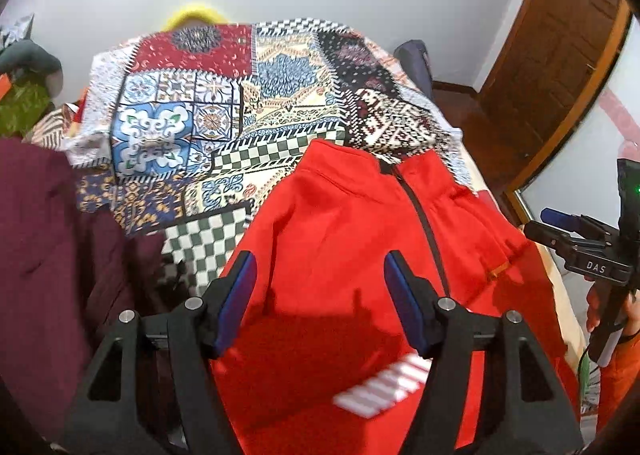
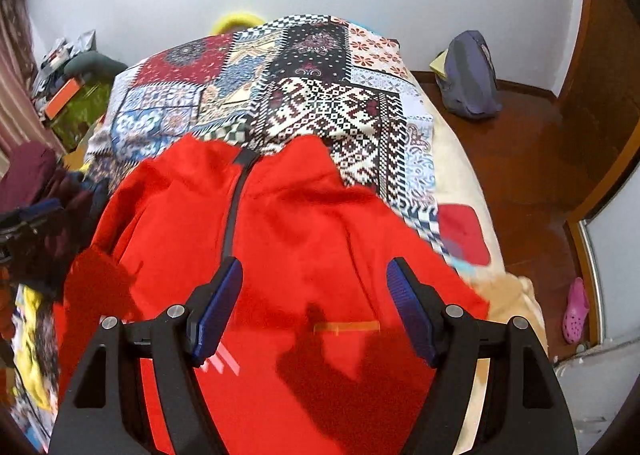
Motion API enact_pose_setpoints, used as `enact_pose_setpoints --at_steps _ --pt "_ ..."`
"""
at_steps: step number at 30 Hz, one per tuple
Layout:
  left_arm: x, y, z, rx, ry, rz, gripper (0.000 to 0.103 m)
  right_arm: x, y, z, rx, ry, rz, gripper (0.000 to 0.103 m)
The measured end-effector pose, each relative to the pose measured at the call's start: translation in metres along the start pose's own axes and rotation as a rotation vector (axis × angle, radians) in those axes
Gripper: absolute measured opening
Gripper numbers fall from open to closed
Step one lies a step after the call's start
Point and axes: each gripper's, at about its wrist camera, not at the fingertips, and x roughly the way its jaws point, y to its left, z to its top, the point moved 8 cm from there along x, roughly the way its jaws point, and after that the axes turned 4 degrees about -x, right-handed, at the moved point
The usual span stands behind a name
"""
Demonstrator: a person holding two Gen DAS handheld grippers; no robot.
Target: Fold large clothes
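The red jacket lay zipped on the near patchwork bedspread; the left gripper and right gripper hovered above, jaws apart, empty; folding probably awaited fresh grasps.

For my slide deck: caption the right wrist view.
Open right gripper above a red zip jacket on a patchwork bedspread.

Open right claw above red jacket
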Motion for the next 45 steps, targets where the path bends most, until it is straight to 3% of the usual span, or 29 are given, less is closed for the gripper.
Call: enact_pose_setpoints --at_steps 9,15,18,20,21,22,23,24,27,32,37,45 --pt "0.076 0.013 0.034 -0.058 0.035 0.025 0.065 0.071 -0.004 0.038 0.025 0.042 0.07 0.071" --pt "0.117 0.033 0.033 -0.107 0.077 0.067 0.065 0.113 -0.01 0.052 0.123 0.048 0.116 0.071" --pt "0.126 0.038 0.031 -0.135 0.067 0.047 0.064 0.132 -0.012 0.05 0.139 0.071 0.116 0.071" --pt "0.123 0.035 0.031 -0.126 0.044 0.025 0.05 0.141 -0.013 0.046 0.158 0.085 0.135 0.071" --pt "0.121 0.033 0.03 -0.114 0.039 0.016 0.038 0.141 -0.013 0.046 0.171 0.079 0.148 0.07" --pt "0.119 0.03 0.03 -0.107 0.036 0.01 0.02 0.141 -0.013 0.045 0.175 0.078 0.159 0.06" --pt "0.118 0.027 0.03 -0.097 0.036 0.009 0.011 0.138 -0.012 0.046 0.175 0.075 0.177 0.053" --pt "0.116 0.025 0.03 -0.085 0.04 0.023 0.004 0.136 -0.011 0.046 0.182 0.072 0.19 0.038" --pt "0.102 0.02 0.031 -0.059 0.013 0.049 0.002 0.123 -0.008 0.046 0.199 0.08 0.225 0.016" --pt "0.054 -0.001 0.033 -0.003 -0.038 0.021 0.002 0.065 0.008 0.049 0.065 -0.007 0.127 0.014" --pt "-0.008 -0.022 0.017 0.039 -0.067 -0.055 0.002 -0.008 0.015 0.044 0.016 -0.087 0.124 0.014" --pt "-0.082 -0.038 -0.051 0.091 -0.05 -0.147 0.002 -0.076 0.039 -0.015 -0.04 -0.106 0.154 0.014"
